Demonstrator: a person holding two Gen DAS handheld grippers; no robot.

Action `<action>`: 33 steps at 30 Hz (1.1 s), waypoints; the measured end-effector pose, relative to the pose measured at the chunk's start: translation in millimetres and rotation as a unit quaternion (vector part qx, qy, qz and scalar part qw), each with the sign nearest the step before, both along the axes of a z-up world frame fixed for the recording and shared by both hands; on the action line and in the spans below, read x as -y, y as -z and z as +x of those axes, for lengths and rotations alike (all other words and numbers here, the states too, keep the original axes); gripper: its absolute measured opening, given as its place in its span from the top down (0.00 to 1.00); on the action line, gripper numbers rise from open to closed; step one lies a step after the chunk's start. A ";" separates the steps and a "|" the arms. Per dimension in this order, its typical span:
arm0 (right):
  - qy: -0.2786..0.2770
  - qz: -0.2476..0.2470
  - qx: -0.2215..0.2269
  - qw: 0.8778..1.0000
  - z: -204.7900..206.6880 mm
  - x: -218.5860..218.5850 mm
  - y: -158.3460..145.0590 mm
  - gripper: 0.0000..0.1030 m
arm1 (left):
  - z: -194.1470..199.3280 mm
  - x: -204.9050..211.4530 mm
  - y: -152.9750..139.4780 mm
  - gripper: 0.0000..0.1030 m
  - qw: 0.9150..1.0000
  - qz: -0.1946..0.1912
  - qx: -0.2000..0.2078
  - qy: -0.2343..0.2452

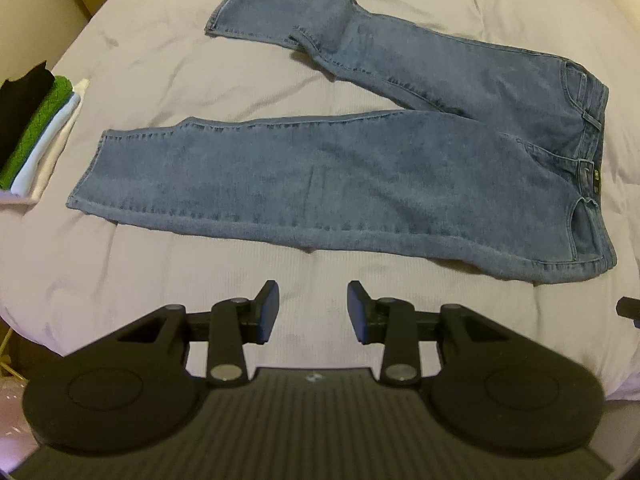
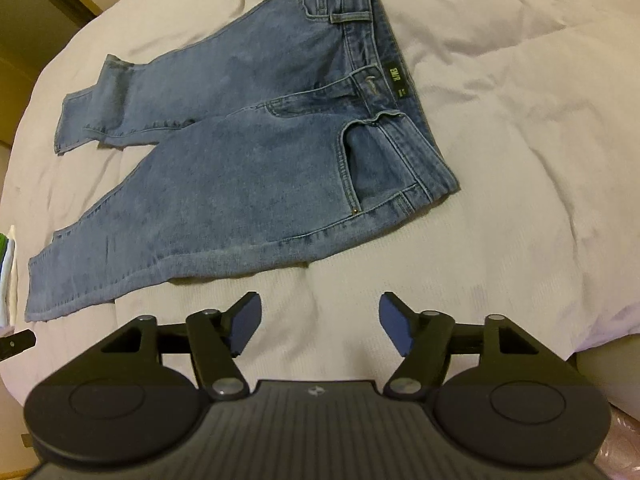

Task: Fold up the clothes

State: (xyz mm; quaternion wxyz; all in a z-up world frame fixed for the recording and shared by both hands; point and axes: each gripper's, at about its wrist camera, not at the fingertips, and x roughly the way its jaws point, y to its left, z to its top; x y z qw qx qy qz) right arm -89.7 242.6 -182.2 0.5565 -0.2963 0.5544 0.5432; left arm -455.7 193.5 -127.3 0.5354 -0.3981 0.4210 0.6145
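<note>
Jaws apart; jeans flat, legs splayed.

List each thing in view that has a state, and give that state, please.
jeans: spread flat on the bed, not folded, legs apart, far leg's end turned over
stack of clothes: folded, lying at the bed's edge
bed cover: wrinkled
left hand-held gripper: open, empty, above the cover
right hand-held gripper: open wider, empty

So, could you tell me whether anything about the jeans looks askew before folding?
Yes: the jeans lie splayed on the bed, and the far leg is doubled over near its hem, so it is not flat.
</note>
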 end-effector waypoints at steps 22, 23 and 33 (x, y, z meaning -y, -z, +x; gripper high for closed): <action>0.269 0.009 -0.096 0.958 29.7 21.7 72.4 0.32 | -270.5 -45.6 78.3 0.47 0.962 0.017 0.146 -0.229; 0.289 0.010 -0.090 0.953 27.7 24.8 75.1 0.32 | -288.6 -50.7 87.0 0.43 0.955 0.021 0.163 -0.247; 0.412 0.027 -0.126 0.902 4.7 32.9 115.1 0.32 | -417.7 -78.2 160.8 0.41 0.887 0.074 0.210 -0.405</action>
